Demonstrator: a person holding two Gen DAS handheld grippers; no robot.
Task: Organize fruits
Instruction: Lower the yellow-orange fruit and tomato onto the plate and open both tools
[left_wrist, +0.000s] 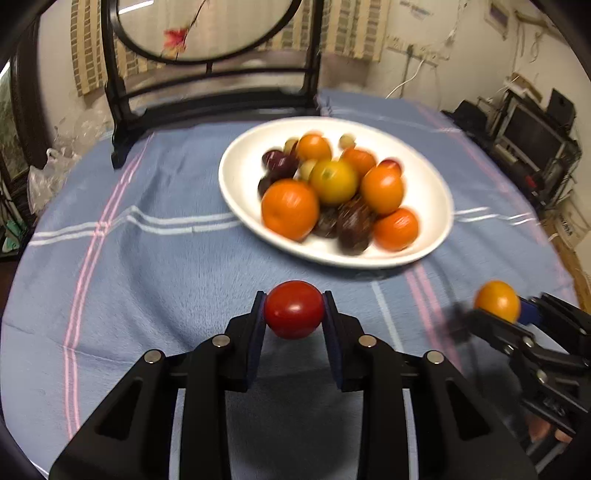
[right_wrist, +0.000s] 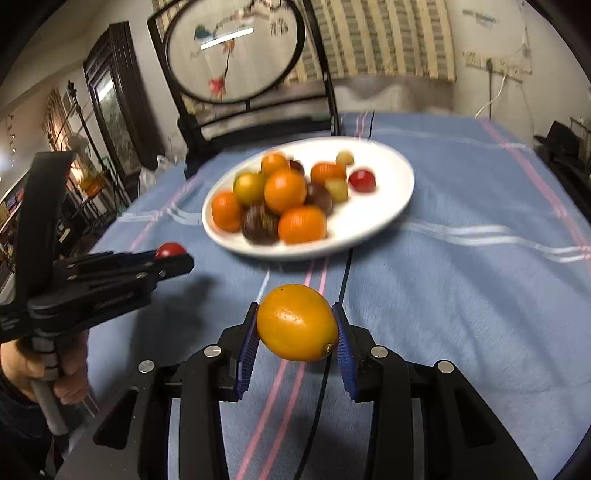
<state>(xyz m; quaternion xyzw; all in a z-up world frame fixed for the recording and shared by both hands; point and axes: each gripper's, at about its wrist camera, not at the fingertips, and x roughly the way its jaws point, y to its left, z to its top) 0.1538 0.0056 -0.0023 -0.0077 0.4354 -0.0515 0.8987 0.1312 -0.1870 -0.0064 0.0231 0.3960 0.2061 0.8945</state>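
A white plate (left_wrist: 243, 162) holds several fruits: oranges, dark plums, small green ones and a red one; it also shows in the right wrist view (right_wrist: 384, 206). My left gripper (left_wrist: 294, 310) is shut on a red tomato (left_wrist: 294, 309) and holds it above the cloth, short of the plate's near rim. My right gripper (right_wrist: 297, 323) is shut on a yellow-orange kumquat-like fruit (right_wrist: 297, 323), also short of the plate. The right gripper with its fruit (left_wrist: 497, 301) shows at the right in the left wrist view. The left gripper with the tomato (right_wrist: 170, 250) shows at the left in the right wrist view.
A blue cloth with pink and white stripes (left_wrist: 147, 258) covers the table. A dark-framed round screen (left_wrist: 207, 74) stands at the table's far edge behind the plate. Shelves and cables (left_wrist: 532, 140) are off the right side.
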